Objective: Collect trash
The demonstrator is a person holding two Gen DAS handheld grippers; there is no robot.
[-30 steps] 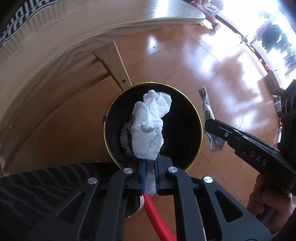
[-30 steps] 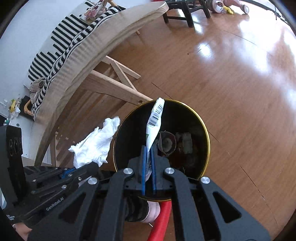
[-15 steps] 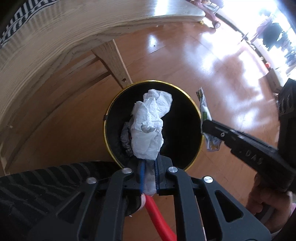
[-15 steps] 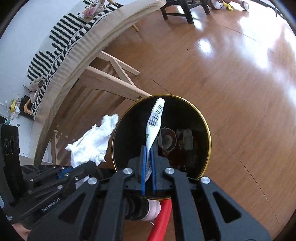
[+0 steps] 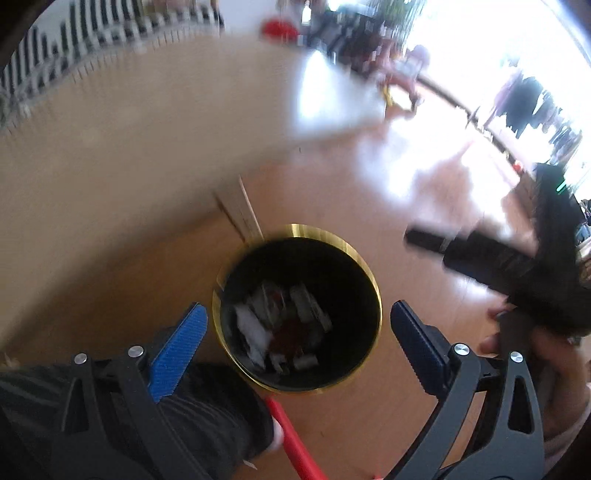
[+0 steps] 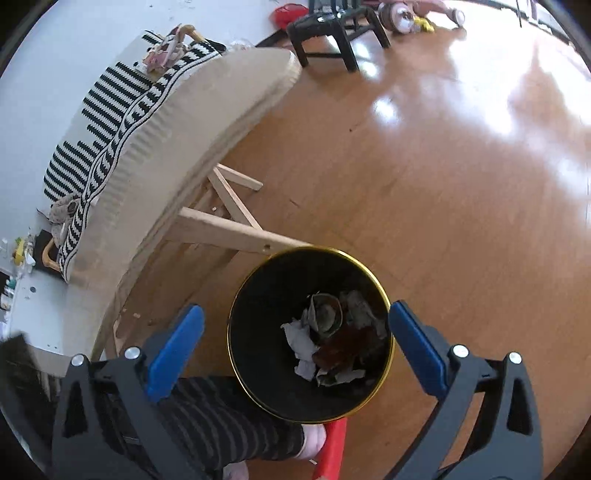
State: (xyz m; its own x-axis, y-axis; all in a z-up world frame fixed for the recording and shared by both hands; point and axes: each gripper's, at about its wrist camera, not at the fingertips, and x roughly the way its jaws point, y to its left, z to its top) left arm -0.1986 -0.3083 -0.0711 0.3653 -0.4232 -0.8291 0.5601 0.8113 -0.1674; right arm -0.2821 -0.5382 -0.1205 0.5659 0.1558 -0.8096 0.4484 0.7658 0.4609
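Note:
A black bin with a gold rim (image 5: 373, 291) (image 6: 384, 295) stands on the wooden floor below both grippers. Crumpled white tissue (image 5: 255, 332) (image 6: 301, 341), wrappers and other trash lie inside it. My left gripper (image 5: 295, 336) is open and empty, its blue pads (image 5: 177, 350) on either side of the bin. My right gripper (image 6: 295, 339) is also open and empty above the bin, and shows as a blurred black shape in the left wrist view (image 5: 498, 258).
A wooden bench with a striped cushion (image 6: 122, 122) stands left of the bin, its leg (image 6: 236, 236) touching the rim. A black stool (image 6: 332, 33) and toys stand far back. My striped-trousered leg (image 6: 207, 417) and red footwear (image 6: 332, 446) are below.
Both grippers opened and rose away from the bin. The white tissue and the barcode wrapper dropped from them into the bin.

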